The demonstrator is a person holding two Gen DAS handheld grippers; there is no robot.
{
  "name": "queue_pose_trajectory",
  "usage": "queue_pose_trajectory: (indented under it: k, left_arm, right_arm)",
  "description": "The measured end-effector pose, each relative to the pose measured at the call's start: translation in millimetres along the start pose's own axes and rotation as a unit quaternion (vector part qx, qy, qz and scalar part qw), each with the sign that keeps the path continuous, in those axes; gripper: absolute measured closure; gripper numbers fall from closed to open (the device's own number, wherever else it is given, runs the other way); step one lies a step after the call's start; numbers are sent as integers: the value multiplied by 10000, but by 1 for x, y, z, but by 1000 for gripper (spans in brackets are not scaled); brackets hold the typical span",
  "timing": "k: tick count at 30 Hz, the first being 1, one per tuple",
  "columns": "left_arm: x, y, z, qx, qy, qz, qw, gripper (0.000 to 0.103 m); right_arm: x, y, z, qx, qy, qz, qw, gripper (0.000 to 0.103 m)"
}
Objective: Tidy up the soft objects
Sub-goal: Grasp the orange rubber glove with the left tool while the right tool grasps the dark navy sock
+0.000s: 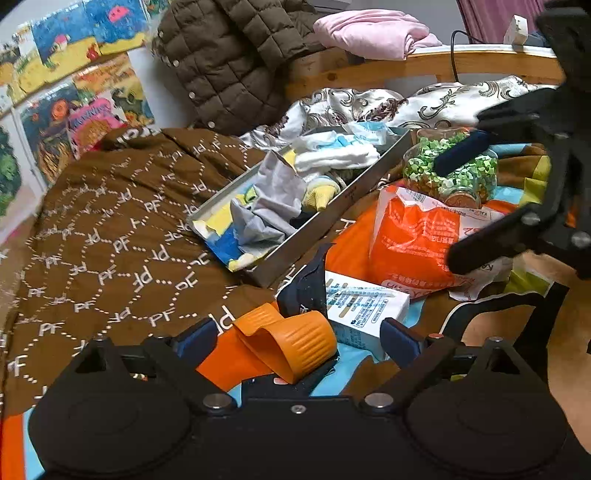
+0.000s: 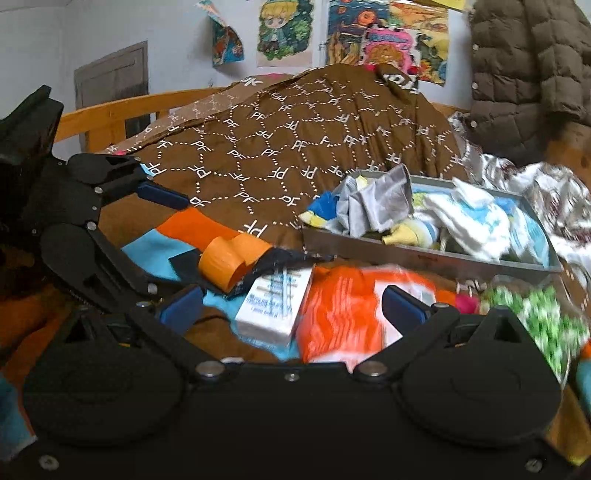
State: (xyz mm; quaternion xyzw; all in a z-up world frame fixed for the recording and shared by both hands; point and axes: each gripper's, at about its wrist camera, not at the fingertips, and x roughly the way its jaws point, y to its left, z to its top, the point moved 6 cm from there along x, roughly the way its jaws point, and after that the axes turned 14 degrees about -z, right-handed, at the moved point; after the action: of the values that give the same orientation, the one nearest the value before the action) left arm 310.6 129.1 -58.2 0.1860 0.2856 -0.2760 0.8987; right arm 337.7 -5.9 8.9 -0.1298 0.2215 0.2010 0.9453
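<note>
An orange-cuffed dark sock [image 1: 291,339] [image 2: 225,264] lies on the bedspread between the fingers of my left gripper [image 1: 299,339], which is open, its pads clear of the sock. Just beyond stands a grey tray [image 1: 325,225] [image 2: 424,254] that holds a grey cloth [image 1: 273,199], a yellow sock and white and blue cloths. My right gripper [image 2: 291,304] is open over a white box [image 2: 273,306] and an orange bag [image 2: 340,310], gripping nothing. In the left wrist view the right gripper [image 1: 445,216] hangs open at the right above the bag.
A white box [image 1: 365,306], an orange plastic bag [image 1: 413,240] and a glass jar of green bits [image 1: 454,173] crowd the near right of the tray. A brown quilt [image 1: 110,240] covers the left. A brown puffer jacket [image 1: 229,55] and pink cloth [image 1: 373,31] hang on the wooden bed rail [image 1: 480,62].
</note>
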Motion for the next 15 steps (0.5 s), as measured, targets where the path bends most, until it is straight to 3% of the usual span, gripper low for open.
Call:
queue_pose_trajectory:
  k: [9, 15]
  left_arm:
    - [16, 7, 0, 416, 117, -460, 9980, 39]
    - [24, 4, -3, 776, 266, -560, 9951, 56]
  right_arm:
    - [60, 16, 42, -769, 467, 380, 9952, 2]
    - [89, 34, 48, -1110, 703, 509, 9900, 14]
